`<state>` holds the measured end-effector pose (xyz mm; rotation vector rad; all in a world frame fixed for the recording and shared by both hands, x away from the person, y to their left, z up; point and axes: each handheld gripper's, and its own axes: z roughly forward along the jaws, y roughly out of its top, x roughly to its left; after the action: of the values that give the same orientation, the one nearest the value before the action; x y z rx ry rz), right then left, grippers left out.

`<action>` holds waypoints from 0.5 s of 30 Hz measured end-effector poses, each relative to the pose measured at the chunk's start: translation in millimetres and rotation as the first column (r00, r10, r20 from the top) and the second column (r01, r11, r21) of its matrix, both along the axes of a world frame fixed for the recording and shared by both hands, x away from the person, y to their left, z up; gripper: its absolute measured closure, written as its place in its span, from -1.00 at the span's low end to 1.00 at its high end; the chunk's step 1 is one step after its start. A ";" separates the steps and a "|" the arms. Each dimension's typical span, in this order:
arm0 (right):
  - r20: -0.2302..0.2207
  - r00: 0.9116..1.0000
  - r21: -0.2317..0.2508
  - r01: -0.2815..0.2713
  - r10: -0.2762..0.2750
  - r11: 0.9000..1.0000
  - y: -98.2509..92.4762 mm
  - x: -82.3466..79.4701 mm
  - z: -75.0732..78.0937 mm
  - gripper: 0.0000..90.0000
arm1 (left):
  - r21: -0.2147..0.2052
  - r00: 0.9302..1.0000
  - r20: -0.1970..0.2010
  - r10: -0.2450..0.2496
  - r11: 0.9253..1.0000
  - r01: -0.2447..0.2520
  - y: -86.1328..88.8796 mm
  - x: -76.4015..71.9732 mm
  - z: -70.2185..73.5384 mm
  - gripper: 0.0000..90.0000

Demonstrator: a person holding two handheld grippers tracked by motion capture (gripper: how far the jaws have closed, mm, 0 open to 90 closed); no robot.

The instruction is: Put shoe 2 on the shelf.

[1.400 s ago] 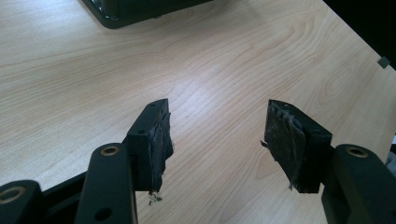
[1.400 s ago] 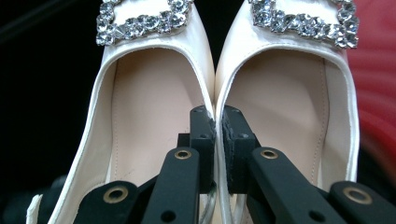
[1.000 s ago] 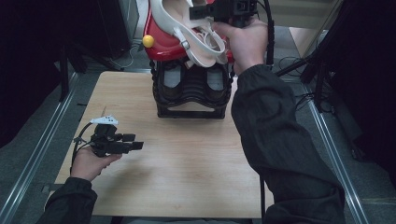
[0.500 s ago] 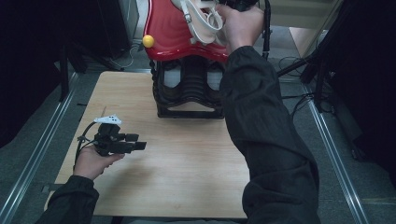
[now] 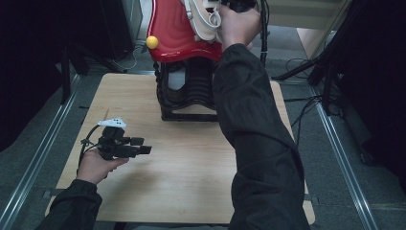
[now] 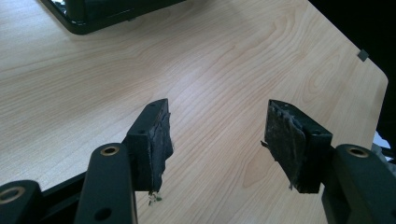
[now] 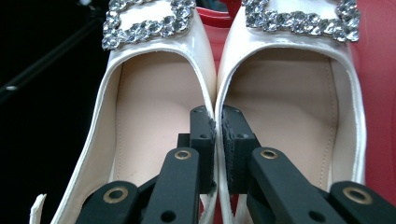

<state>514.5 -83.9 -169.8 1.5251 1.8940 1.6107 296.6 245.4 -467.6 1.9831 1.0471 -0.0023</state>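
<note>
Right gripper (image 7: 217, 140) fingers (image 7: 201, 140) pinch the touching inner walls of both shoes (image 7: 154, 140), held high past the bench's (image 5: 191, 167) far edge, against the red machine (image 5: 177, 33). Left gripper (image 5: 125, 147) idles with fingers apart, holding nothing, near the bench's left edge. Risks, as judged: one thin wall slips free and that shoe drops; buckles (image 7: 140, 21) may snag or scratch the red surface.

Right tool (image 7: 218, 135) clamps touching inner sides of two white shoes (image 7: 154, 112); rhinestone buckles (image 7: 144, 21) above.
</note>
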 end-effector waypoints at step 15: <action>-0.010 0.997 -0.074 0.080 -0.081 0.994 33.5 2.3 -8.4 0.90 | -0.006 1.000 -0.002 -0.006 1.000 0.006 -0.1 -1.6 -0.3 -0.09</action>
<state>516.8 -50.3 -178.2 1.5638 1.8522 1.4837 294.9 245.3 -467.9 1.9812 1.0415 -0.0108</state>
